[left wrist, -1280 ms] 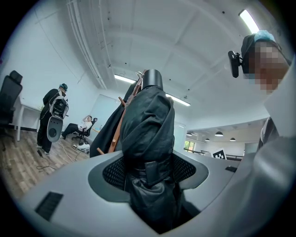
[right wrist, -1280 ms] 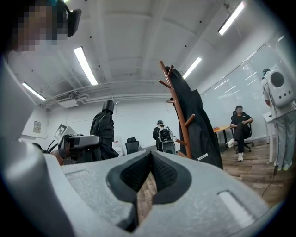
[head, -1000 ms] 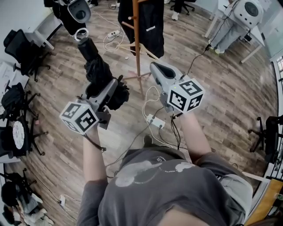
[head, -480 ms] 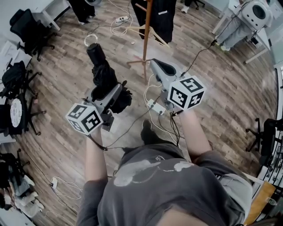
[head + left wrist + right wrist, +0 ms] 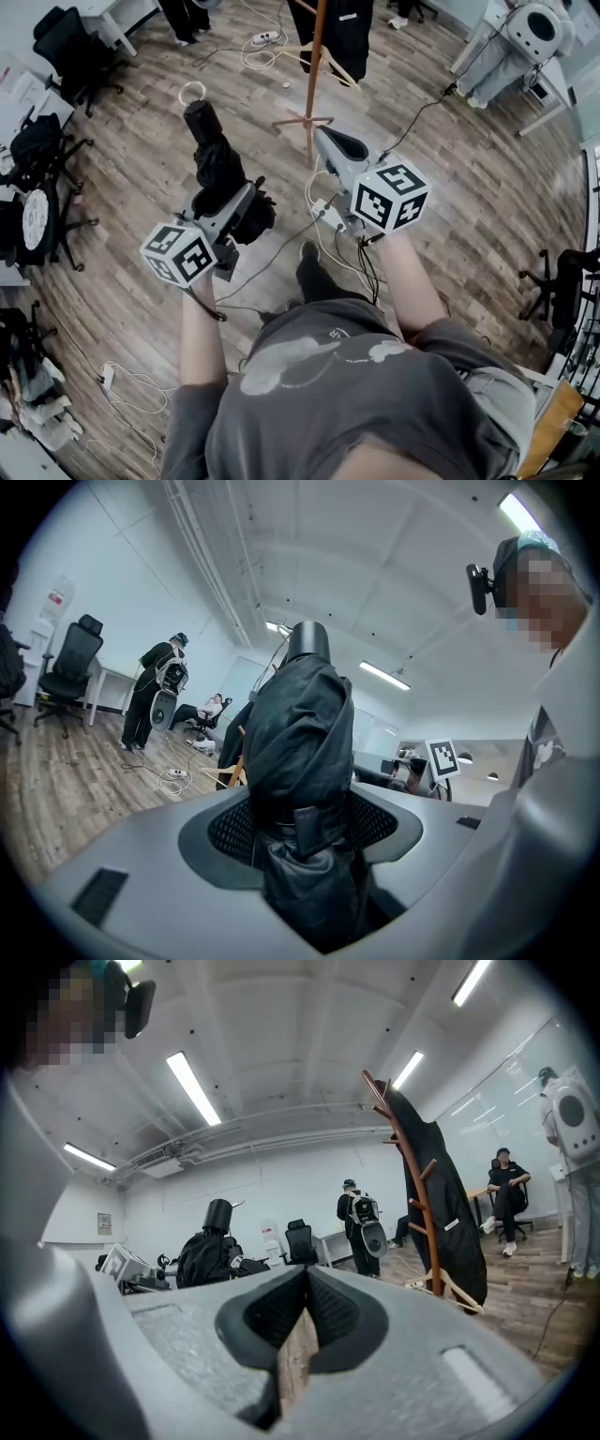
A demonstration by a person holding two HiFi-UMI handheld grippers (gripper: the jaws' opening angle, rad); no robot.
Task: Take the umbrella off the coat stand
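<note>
A folded black umbrella (image 5: 216, 157) with a ring strap at its handle end is off the wooden coat stand (image 5: 314, 66). My left gripper (image 5: 239, 202) is shut on its bundled fabric. In the left gripper view the umbrella (image 5: 300, 752) rises upright between the jaws of the left gripper (image 5: 305, 827), strapped at the middle. My right gripper (image 5: 333, 141) is to the right of the umbrella, shut and holding nothing. In the right gripper view the pads of the right gripper (image 5: 302, 1302) meet. The coat stand (image 5: 412, 1185) stands further off, with a black coat (image 5: 452, 1213) hanging on it.
Cables and a power strip (image 5: 323, 214) lie on the wooden floor under my hands. Office chairs (image 5: 70, 47) stand at the left. A white machine (image 5: 534, 28) is at the top right. A person with a backpack (image 5: 155, 691) stands beyond. A wooden hanger (image 5: 337, 64) lies by the stand's foot.
Both grippers have drawn back from the coat stand, which now sits further up the head view. The umbrella stayed in the left gripper throughout.
</note>
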